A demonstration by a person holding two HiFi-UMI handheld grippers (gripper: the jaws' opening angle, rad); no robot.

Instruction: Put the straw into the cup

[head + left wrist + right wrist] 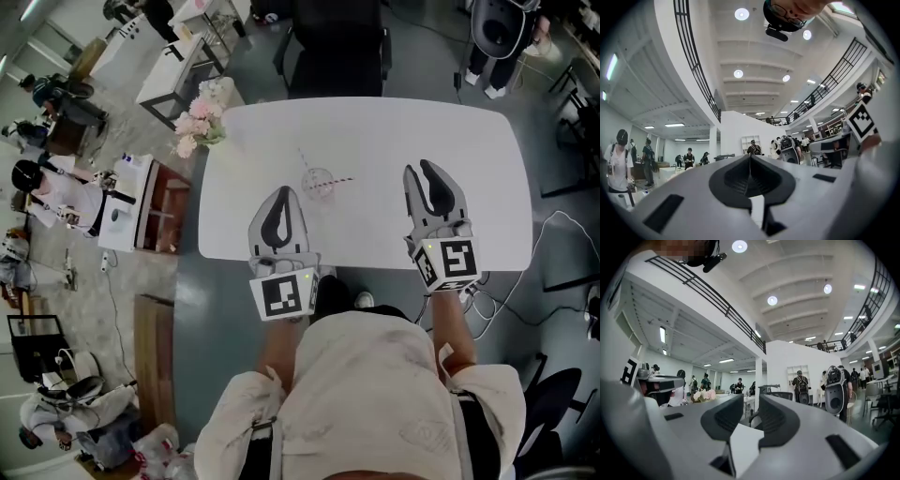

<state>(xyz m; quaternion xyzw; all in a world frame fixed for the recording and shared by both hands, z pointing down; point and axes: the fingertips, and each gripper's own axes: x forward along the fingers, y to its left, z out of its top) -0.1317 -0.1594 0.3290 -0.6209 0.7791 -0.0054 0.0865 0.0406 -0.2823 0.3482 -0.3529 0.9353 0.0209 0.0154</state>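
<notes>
As both grippers hang over the near edge of the white table, I list as follows. Left gripper, lower centre-left of the head view: jaws pressed together, nothing between them. Right gripper, centre-right: jaws parted, gap empty. Cup: clear, upright at mid-table, higher in frame than both grippers, apart from each. Straw: red-and-white striped, crossing the cup's rim, slanting right; whether its lower end sits inside I cannot tell. Pink flowers: table's upper-left corner.
</notes>
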